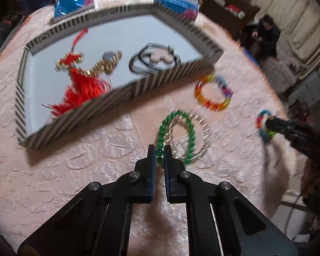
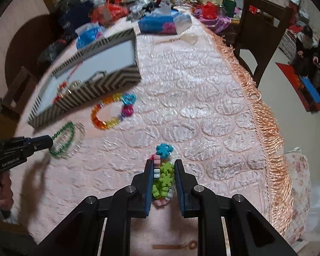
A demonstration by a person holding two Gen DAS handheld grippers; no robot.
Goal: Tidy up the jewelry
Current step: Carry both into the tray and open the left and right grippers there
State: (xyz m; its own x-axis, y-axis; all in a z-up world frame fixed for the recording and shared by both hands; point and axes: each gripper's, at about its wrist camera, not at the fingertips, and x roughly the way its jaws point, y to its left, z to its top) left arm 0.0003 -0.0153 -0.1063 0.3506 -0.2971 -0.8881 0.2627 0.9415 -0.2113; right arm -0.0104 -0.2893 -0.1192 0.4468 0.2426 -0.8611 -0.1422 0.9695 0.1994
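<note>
Dim indoor light; both fisheye views motion-blurred, edges bowed and vignetted; soft shadows on the tablecloth [image 2: 202, 106].

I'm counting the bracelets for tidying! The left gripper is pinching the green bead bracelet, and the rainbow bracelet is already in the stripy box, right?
Not quite. The rainbow bracelet lies on the pink cloth beside the stripy box, as the left wrist view shows. The left gripper does pinch the green bead bracelet.

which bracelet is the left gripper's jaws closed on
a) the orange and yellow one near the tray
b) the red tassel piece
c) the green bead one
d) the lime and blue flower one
c: in the left wrist view the left gripper has its jaws pinched on the green bead bracelet lying on the pink cloth.
</note>
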